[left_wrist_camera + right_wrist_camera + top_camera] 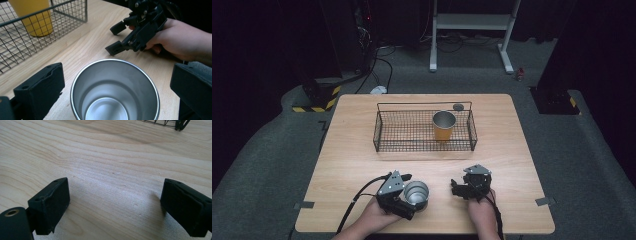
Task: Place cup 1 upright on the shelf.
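Observation:
A steel cup (417,193) stands upright and empty near the table's front edge. My left gripper (408,196) is open, and the steel cup (115,87) sits between its wide jaws with a gap on each side. In the left gripper view its fingers (37,91) flank the rim without touching it. To the right of the cup, my right gripper (455,188) rests low on the wood, open, with nothing between its fingers (50,205). That right gripper (114,38) faces the cup. A yellow cup (444,125) stands upright inside a black wire basket (384,131).
The wire basket sits mid-table, its near wall (32,15) just beyond the steel cup. A small grey disc (458,106) lies behind the basket. Tape marks (305,204) sit at the front corners. Bare wood (112,157) lies ahead of the right gripper.

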`<state>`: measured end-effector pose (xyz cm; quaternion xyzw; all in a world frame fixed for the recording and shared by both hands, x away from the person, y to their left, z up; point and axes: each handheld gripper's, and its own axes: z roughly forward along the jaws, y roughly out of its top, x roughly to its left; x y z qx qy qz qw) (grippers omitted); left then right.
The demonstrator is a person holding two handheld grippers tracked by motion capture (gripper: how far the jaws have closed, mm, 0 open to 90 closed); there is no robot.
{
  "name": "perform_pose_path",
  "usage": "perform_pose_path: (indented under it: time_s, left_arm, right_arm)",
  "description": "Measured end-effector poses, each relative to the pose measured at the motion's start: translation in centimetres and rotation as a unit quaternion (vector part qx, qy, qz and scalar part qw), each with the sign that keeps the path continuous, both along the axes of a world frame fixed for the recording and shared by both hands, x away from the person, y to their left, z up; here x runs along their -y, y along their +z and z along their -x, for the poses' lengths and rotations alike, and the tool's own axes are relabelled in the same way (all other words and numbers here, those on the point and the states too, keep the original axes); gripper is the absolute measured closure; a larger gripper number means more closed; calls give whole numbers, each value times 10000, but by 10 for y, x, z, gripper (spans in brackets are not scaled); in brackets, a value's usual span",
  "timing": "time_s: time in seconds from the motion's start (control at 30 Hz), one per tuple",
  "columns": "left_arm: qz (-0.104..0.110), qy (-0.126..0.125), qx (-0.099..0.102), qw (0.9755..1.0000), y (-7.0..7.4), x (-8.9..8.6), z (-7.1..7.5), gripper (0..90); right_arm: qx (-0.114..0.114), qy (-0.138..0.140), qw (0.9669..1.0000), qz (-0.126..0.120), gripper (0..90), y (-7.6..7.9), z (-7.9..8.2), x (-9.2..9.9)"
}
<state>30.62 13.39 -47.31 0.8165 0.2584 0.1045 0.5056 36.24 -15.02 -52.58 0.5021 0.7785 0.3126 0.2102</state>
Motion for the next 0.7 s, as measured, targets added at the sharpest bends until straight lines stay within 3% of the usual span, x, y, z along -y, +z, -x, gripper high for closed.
perform_pose_path:
  time_s: [0.3, 0.7]
  left_arm:
    - [-156, -14, 29, 9999, -11, 0, 2, 4]
    - [-194, -56, 33, 9998, -21, -2, 3, 5]
  right_arm:
    - [0, -1, 10000, -3, 85, 0, 0, 0]
    - [0, 0, 10000, -3, 84, 0, 0, 0]
